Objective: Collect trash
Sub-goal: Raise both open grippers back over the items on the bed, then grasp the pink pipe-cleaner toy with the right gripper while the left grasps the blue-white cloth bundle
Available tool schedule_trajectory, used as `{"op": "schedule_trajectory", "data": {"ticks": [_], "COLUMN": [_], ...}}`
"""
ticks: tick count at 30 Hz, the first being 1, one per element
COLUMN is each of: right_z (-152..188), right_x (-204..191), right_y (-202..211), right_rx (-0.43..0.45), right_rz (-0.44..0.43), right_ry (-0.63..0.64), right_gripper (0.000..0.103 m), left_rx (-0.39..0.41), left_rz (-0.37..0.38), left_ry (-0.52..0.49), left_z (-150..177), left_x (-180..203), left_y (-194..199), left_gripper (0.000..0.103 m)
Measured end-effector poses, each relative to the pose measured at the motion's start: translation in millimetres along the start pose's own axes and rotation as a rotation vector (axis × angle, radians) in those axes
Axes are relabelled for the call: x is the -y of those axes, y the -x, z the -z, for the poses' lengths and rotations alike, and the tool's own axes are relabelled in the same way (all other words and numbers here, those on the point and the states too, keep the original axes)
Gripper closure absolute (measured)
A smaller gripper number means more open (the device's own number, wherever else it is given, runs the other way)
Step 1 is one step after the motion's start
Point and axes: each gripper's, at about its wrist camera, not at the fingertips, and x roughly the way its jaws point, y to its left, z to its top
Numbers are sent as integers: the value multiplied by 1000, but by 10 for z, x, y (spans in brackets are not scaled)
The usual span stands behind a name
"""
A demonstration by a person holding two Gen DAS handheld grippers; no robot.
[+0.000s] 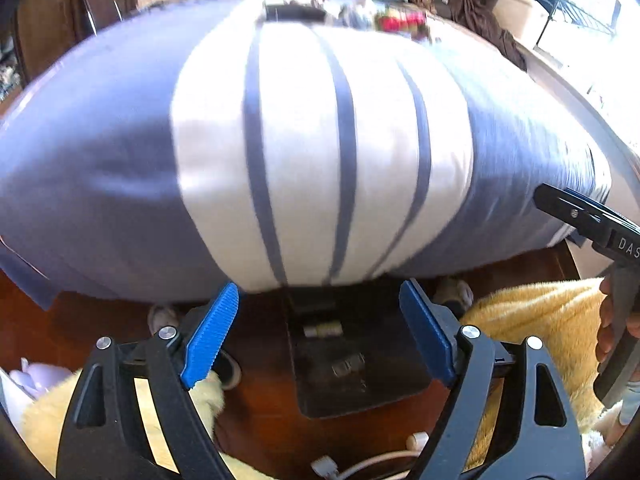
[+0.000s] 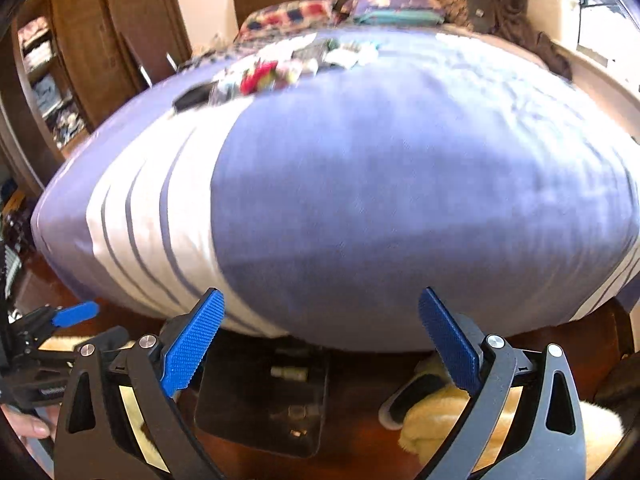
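Note:
A bed with a blue and white striped cover point(image 1: 320, 152) fills both views point(image 2: 360, 184). A scatter of colourful wrappers and small trash point(image 1: 380, 16) lies on its far part, also in the right wrist view point(image 2: 280, 68). My left gripper point(image 1: 320, 320) is open and empty at the foot of the bed, above a black tray point(image 1: 352, 364) on the floor that holds a few small items. My right gripper point(image 2: 322, 328) is open and empty, near the same black tray point(image 2: 264, 392). Both views are blurred.
The floor is dark red wood point(image 1: 260, 420). Yellow fuzzy cloth point(image 1: 540, 320) lies right of the tray, also in the right wrist view point(image 2: 436, 420). A white cable point(image 1: 360, 466) lies near the front. Pillows point(image 2: 340, 12) and wooden wardrobes point(image 2: 100, 40) stand at the back.

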Motion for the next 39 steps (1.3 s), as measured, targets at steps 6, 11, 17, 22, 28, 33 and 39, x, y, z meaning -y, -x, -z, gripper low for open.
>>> {"op": "schedule_trajectory", "data": {"ticks": [6,11,17,22,28,33,39], "right_z": [-293,-564,-831,-1032,-1323,-1537,-1752], "right_x": [67,80,72,25,-69,-193,-332], "right_y": [150,141,39,-151,-505,-750,-965], "right_rx": [72,103,120,122,115,116,103], "right_rz": [29,39,50,40,10,-3,-55], "right_ry": [17,36,55,66,99,145,163], "right_gripper": [5,5,5,5,5,5,6], "left_rx": [76,115,140,150,153,145,139], "left_rz": [-32,-46,-60,-76,-80,-69,-61], "left_ry": [-15,-13,-25,-27,-13,-20,-26], "left_z": [-283,-523,-813,-1106,-1446,-1613,-1777], "left_x": [-28,-129,-173,-216,-277,-258,-232], "left_y": [240,279,221,107,-105,-258,-406], "left_gripper": [21,20,19,19,19,19,19]}}
